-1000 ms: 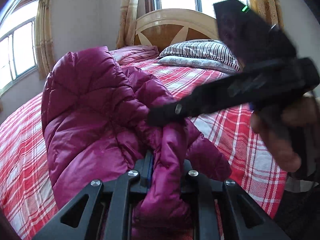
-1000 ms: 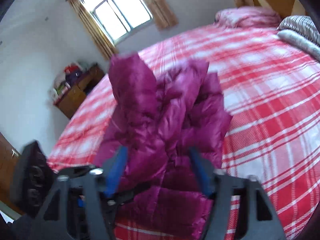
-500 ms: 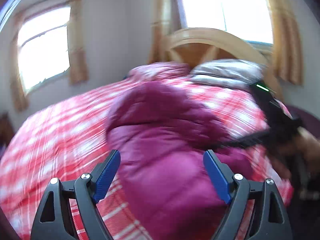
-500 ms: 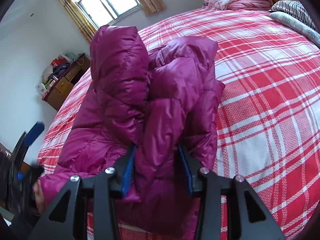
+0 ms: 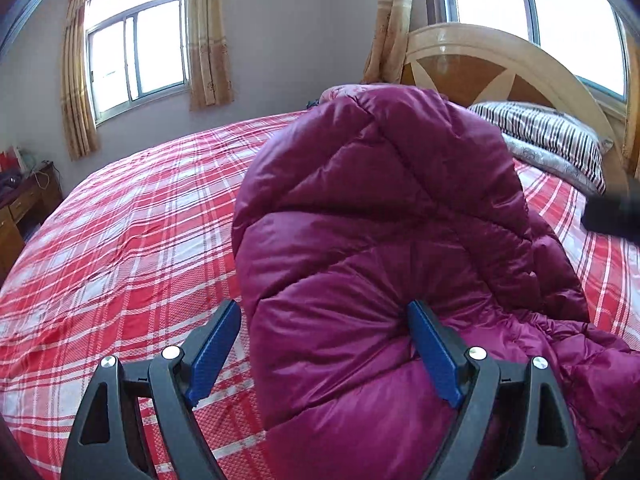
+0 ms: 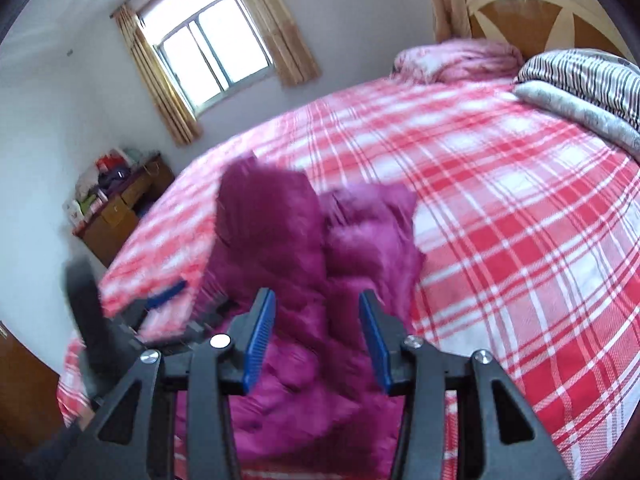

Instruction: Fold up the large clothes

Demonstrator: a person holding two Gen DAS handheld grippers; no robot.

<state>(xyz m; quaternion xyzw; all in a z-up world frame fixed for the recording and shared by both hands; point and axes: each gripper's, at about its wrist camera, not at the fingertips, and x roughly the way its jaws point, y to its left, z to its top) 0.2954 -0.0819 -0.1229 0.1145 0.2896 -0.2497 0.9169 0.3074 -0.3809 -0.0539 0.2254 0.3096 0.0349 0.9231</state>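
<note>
Since a second earlier, both grips on the purple down jacket [image 5: 380, 248] were released, jaws found spread on the bed [image 5: 120, 248]; re-gripping was judged necessary next.

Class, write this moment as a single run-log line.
task: fold jacket | place: bed | left gripper: open, around jacket edge | right gripper: open, jacket between its fingers | fold unfinished

Left wrist view: low, close behind the jacket [image 5: 380, 248], facing the headboard [image 5: 500, 64]; right wrist view: higher, slightly farther back, facing the side window [image 6: 212, 52]; shared: jacket, plaid bed [image 6: 500, 220], pillows [image 5: 552, 140], window.
</note>
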